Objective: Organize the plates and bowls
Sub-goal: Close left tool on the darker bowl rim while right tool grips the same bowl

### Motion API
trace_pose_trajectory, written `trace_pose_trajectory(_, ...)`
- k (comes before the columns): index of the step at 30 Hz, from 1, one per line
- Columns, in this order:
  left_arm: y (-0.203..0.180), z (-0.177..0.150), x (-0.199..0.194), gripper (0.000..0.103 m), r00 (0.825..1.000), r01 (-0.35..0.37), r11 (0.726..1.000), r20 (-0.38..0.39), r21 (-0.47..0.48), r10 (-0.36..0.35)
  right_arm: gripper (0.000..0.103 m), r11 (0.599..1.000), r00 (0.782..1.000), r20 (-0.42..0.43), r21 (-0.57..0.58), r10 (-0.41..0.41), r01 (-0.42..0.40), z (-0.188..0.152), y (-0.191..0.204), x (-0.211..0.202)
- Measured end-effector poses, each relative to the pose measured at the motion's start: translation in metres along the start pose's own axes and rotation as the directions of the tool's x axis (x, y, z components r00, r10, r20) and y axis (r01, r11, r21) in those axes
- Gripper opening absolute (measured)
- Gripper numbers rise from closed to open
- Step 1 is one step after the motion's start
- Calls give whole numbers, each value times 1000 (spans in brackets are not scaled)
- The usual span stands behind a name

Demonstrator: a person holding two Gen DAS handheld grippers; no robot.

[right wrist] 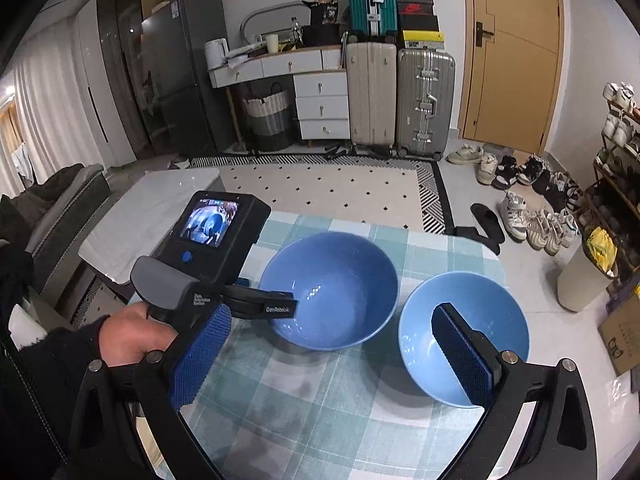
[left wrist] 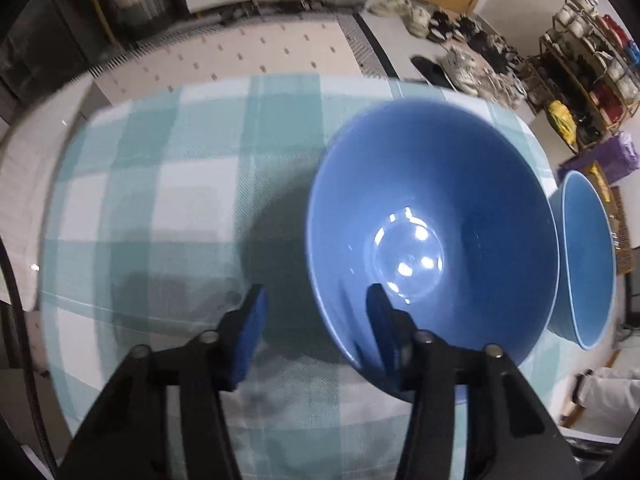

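Bowls are the only dishes in sight: 2 blue ones on a checked tablecloth [left wrist: 168, 184], and no plates show in either view.

From the left wrist view, the left gripper [left wrist: 316, 320] straddles the near wall of the darker bowl [left wrist: 432, 216]. 1 pad sits inside the bowl against the wall, the other hangs outside with a wide gap to the rim, so the jaws are spread and not yet pinching. That straddle is probably chosen because a thin wall is the only part of a wide bowl 2 flat pads can clamp. The bowl looks tilted toward the camera, though the lens may exaggerate this, and the blur makes it hard to tell whether it is lifted. The lighter bowl [left wrist: 588, 264] stands just beside it at the right edge of the cloth.

From the right wrist view, the darker bowl [right wrist: 332, 292] and the lighter bowl [right wrist: 460, 336] sit side by side, close but apart, near the far half of the cloth. The left hand [right wrist: 132, 332] grips the tool's handle, and its finger reaches into the darker bowl from the left. The right gripper [right wrist: 332, 356] is spread wide and empty, its right pad over the lighter bowl's hollow, likely lining up on that rim. Nesting 1 bowl in the other seems the aim.
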State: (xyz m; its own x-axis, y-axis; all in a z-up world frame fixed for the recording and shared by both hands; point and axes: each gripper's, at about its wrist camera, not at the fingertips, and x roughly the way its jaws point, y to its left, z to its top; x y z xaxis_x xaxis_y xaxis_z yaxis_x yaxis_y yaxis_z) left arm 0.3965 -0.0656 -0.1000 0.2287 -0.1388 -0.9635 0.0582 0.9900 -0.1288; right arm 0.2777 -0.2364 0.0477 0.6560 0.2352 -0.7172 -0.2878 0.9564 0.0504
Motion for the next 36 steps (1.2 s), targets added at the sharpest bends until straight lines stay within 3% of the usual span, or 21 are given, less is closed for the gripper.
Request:
trace_pose_trajectory(3,1,-1,4,24,999,29,1000,-24,-6,-29,102,1000,1000,-18,10,-11,11,-4,-2,10)
trace_pose_trajectory(6,-2,-3,2,14,999,31,999,-30,23,-30,102,1000,999,-41,12,-26,26,-8,-7,19)
trace_pose_trajectory(18,5,-21,-7,13,997,24,996,-70,88,-18,102,998,988,-143,17,-64,67,-6,-25,62)
trace_pose_trajectory(28,10,-59,-22,13,996,33,985,-91,170,-18,102,998,971,-238,63,16,-1,-9,-26,92)
trace_pose_trajectory(32,16,-72,-27,13,994,51,981,-108,187,-31,101,1000,963,-268,-17,-25,22,-18,-12,103)
trace_pose_trajectory(34,20,-77,-28,13,994,48,981,-108,190,-28,99,996,955,-291,-82,-60,38,-25,-2,112)
trace_pose_trajectory(36,24,-84,-30,13,994,47,980,-110,193,-26,80,991,947,-310,-126,-84,47,-32,5,119)
